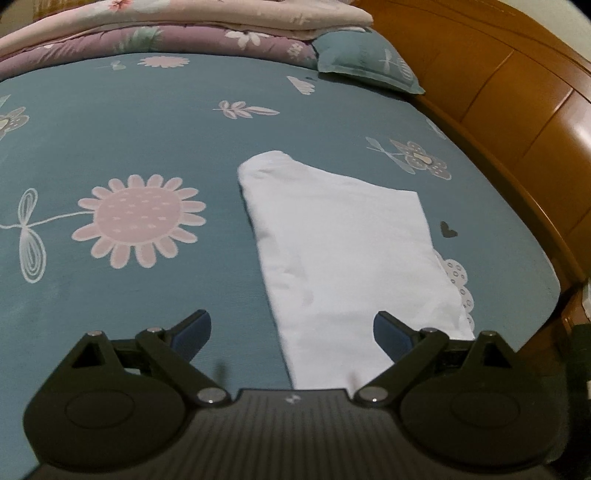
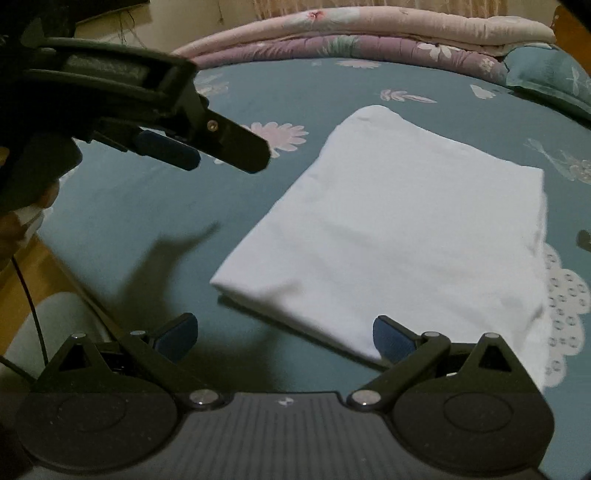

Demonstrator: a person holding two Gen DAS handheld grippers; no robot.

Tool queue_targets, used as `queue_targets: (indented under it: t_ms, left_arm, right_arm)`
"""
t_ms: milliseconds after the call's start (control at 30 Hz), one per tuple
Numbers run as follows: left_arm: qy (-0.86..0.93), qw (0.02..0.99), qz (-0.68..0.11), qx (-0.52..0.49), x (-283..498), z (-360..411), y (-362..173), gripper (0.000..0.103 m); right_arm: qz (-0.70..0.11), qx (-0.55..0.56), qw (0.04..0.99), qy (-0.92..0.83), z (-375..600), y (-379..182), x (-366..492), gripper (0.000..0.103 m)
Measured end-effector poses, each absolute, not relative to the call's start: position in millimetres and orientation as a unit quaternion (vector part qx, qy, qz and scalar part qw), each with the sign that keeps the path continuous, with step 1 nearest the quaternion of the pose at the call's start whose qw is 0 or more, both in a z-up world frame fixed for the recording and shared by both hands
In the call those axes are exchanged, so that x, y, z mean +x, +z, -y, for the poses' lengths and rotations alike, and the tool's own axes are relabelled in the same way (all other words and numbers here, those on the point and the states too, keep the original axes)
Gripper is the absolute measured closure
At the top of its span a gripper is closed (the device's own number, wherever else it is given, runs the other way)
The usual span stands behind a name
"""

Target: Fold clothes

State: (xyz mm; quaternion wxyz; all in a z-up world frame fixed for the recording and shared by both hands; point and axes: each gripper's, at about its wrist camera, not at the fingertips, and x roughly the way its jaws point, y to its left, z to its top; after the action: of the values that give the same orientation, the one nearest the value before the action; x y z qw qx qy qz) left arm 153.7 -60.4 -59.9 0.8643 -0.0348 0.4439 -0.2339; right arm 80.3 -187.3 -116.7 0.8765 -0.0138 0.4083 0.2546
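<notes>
White cloth folded flat on the flowered bed, both our grippers held wide and empty.

We see the white garment (image 2: 399, 236), a soft smooth rectangle, lying toward the bed's headboard-side edge on the teal sheet (image 1: 147, 129) printed with pink daisies. Our left gripper (image 1: 291, 328) and right gripper (image 2: 284, 332) hover over its near end, blue pads spread. Stacked quilts (image 1: 184, 29) line the far edge; a glossy wooden headboard (image 1: 517, 92) curves alongside.

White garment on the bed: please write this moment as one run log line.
white garment: folded, flat on bed sheet | left claw: open, empty | right claw: open, empty
</notes>
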Motion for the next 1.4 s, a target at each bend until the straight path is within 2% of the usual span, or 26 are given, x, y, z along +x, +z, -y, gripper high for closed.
queue_targets:
  t_ms: [133, 300, 600, 800, 1000, 1100, 1233, 1400]
  left_arm:
    - [-0.224, 0.867, -0.442, -0.043, 157, 53, -61, 0.008]
    - [-0.218, 0.867, -0.445, -0.048, 153, 44, -61, 0.008]
    - [-0.235, 0.862, -0.447, -0.049, 151, 54, -66, 0.008]
    - [-0.244, 0.856, -0.455, -0.038, 149, 68, -71, 0.008]
    - [-0.242, 0.852, -0.462, -0.048, 152, 65, -72, 0.008]
    - [-0.240, 0.855, -0.457, -0.047, 153, 66, -70, 0.008]
    - [-0.236, 0.856, -0.457, -0.046, 153, 64, -69, 0.008]
    - [-0.235, 0.855, -0.459, -0.055, 158, 59, -70, 0.008]
  right_arm:
    - [-0.390, 0.005, 0.878, 0.276, 173, -109, 85, 0.000]
    - [-0.408, -0.035, 0.866, 0.286, 153, -128, 88, 0.000]
    - [-0.378, 0.108, 0.899, 0.194, 262, -103, 76, 0.000]
    - [-0.391, 0.146, 0.896, 0.149, 291, -120, 94, 0.000]
    - [-0.382, 0.085, 0.914, 0.108, 281, -115, 87, 0.000]
    - [-0.353, 0.099, 0.922, 0.129, 272, -104, 94, 0.000]
    - [-0.362, 0.101, 0.914, 0.150, 261, -111, 117, 0.000]
    - [-0.357, 0.106, 0.927, 0.055, 285, -116, 118, 0.000]
